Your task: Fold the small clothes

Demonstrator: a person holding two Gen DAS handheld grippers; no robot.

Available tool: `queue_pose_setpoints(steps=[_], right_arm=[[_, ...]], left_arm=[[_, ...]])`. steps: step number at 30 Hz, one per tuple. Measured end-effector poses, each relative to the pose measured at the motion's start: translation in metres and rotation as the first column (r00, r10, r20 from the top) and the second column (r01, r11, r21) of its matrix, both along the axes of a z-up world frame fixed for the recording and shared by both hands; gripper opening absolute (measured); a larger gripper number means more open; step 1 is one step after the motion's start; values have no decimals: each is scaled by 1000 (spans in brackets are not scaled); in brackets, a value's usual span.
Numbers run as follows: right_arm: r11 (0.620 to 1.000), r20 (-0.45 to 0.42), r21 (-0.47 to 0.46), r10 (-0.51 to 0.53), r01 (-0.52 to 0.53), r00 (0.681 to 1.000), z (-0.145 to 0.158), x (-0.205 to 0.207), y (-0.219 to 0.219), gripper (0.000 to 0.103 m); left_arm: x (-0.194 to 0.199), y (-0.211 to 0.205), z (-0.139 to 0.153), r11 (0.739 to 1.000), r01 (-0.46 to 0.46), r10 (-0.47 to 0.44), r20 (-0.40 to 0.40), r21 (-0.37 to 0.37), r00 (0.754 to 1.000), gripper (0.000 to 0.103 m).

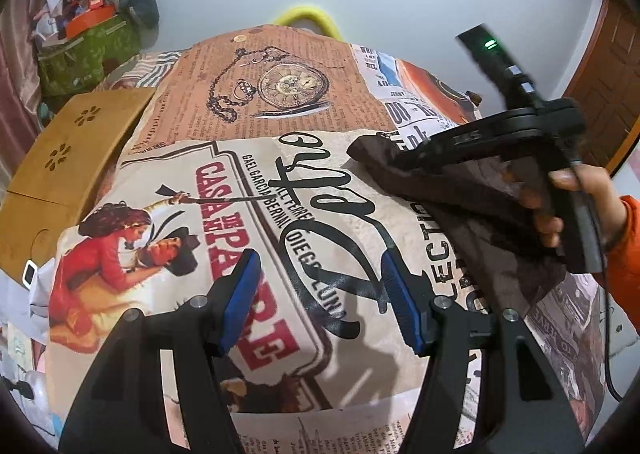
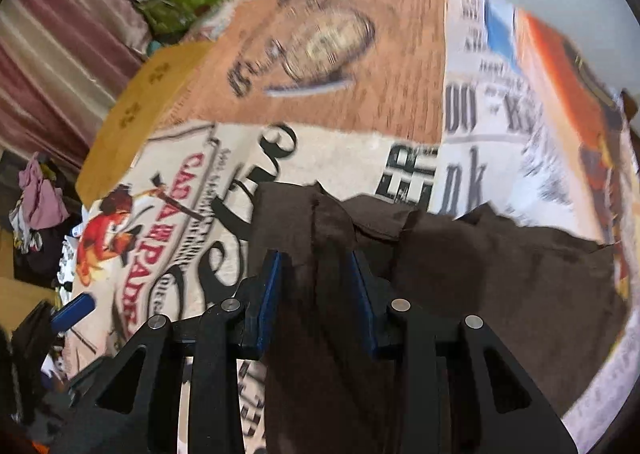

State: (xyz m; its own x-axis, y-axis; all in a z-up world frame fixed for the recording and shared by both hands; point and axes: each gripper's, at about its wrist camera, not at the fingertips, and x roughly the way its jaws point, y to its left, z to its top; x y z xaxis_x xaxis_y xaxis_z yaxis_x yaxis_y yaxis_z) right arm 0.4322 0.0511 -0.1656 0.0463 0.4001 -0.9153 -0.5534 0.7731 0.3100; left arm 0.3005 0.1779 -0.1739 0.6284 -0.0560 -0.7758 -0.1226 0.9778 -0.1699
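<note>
A dark brown garment (image 2: 480,274) lies crumpled on the printed bedspread (image 1: 224,238), to the right of the middle. My right gripper (image 2: 316,256) points steeply down over the garment's left part. A raised fold of the cloth stands between its blue pads (image 2: 268,294), which are apart. In the left wrist view a hand holds that gripper (image 1: 404,159) above the brown garment (image 1: 460,193). My left gripper (image 1: 320,258) hovers open over the bedspread's printed lettering, left of the garment, with nothing between its fingers.
A wooden lap table (image 1: 68,157) sits at the bedspread's left edge. Behind it is a green bag (image 1: 88,49) piled with clutter. A yellow loop (image 1: 308,15) shows past the far edge. A heap of clothes (image 2: 40,193) lies lower left, and a brown door (image 1: 608,65) stands at the right.
</note>
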Motion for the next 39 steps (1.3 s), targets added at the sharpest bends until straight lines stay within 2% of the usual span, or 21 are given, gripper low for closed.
queue_pose_setpoints(steps=[2, 8, 10, 11, 12, 15, 16, 18, 19, 20, 21, 25, 32, 39], right_arm=[[1000, -24, -4, 3, -3, 1000, -7, 0, 2, 32], [999, 52, -41, 18, -16, 998, -4, -1, 6, 33], [999, 60, -42, 5, -2, 998, -3, 1, 5, 38], [999, 62, -45, -1, 4, 998, -5, 4, 5, 47], [999, 66, -46, -5, 8, 998, -8, 5, 4, 50], [999, 83, -44, 29, -25, 996, -15, 1, 7, 50], [999, 96, -42, 35, -32, 995, -15, -1, 7, 49], [998, 109, -29, 58, -55, 992, -13, -4, 11, 31], [998, 115, -26, 59, -56, 992, -12, -5, 11, 26], [998, 116, -24, 58, -56, 992, -10, -6, 11, 16], [998, 116, -10, 59, -58, 991, -7, -7, 10, 12], [998, 135, 42, 45, -51, 990, 10, -12, 0, 10], [995, 244, 91, 9, -32, 970, 60, -20, -40, 10], [990, 327, 121, -104, 68, 939, 93, -7, -107, 10]], left_arm=[[0, 2, -2, 1000, 1, -1, 1, -7, 1000, 62], [1, 5, -6, 1000, -4, 3, -4, -23, 1000, 62], [1, 5, -7, 1000, -4, 4, -6, -23, 1000, 62], [0, 5, -7, 1000, -4, 4, -4, -22, 1000, 62], [0, 4, -7, 1000, -4, 4, -3, -20, 1000, 62], [0, 3, -6, 1000, -6, 6, 0, -6, 1000, 62], [0, 2, -6, 1000, -6, 6, 0, -1, 1000, 62], [0, 1, -6, 1000, -7, 7, -4, 7, 1000, 62], [0, 1, -6, 1000, -8, 8, -6, 8, 1000, 62], [0, 0, -6, 1000, -9, 9, -10, 8, 1000, 62], [1, 0, -6, 1000, -9, 9, -13, 9, 1000, 62], [2, -4, -5, 1000, -9, 9, -19, 20, 1000, 62], [8, -22, 8, 999, 10, -9, -7, 33, 1000, 62], [37, -55, 19, 997, 74, -75, -19, -39, 997, 62]])
